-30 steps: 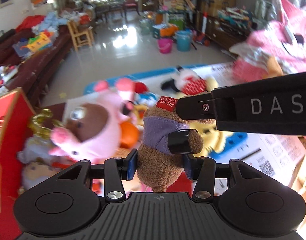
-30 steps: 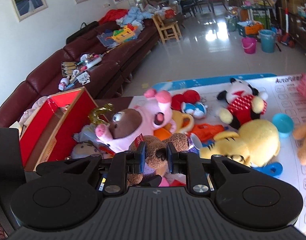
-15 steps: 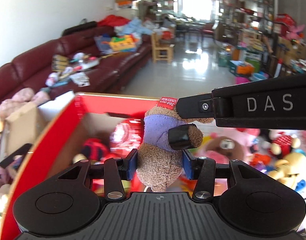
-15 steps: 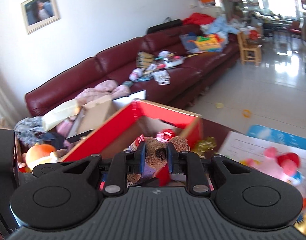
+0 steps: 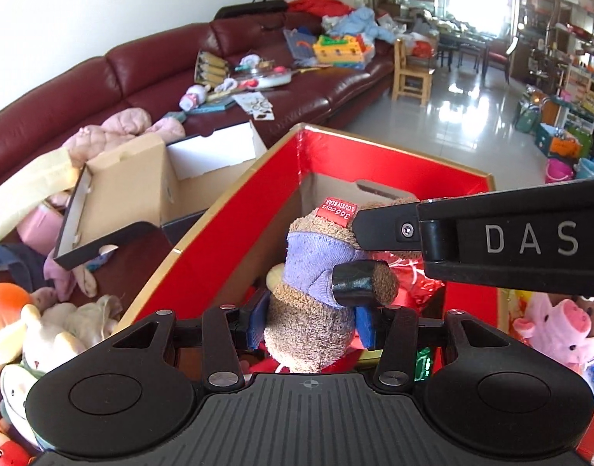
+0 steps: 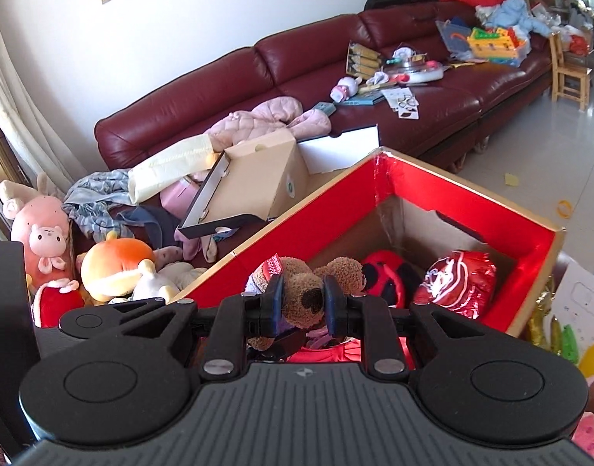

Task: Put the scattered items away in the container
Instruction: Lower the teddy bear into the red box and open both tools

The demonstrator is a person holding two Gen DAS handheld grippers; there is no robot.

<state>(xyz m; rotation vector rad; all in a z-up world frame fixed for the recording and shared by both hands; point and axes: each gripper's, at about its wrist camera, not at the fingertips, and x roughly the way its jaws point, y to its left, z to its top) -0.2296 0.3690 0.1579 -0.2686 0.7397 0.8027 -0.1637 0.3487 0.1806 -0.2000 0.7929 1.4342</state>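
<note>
We hold the brown teddy bear (image 5: 308, 334) between both tools, above the open red box (image 5: 394, 171); our left gripper (image 5: 311, 324) pinches its lower body between the blue pads; our right gripper (image 6: 302, 305) is clamped on its head, the snout showing between the pads; in the left wrist view the right tool reaches in from the right, across the bear's lilac shirt (image 5: 312, 262) and its red tag (image 5: 337, 209); inside the box lie a red foil bag (image 6: 458, 285) and a red plush with black patches (image 6: 386, 277); past the box's left wall stands an open cardboard carton (image 6: 258, 171), and behind it a dark red sofa (image 6: 227, 85) strewn with toys; an orange plush (image 6: 116, 268) lies left of the box.
</note>
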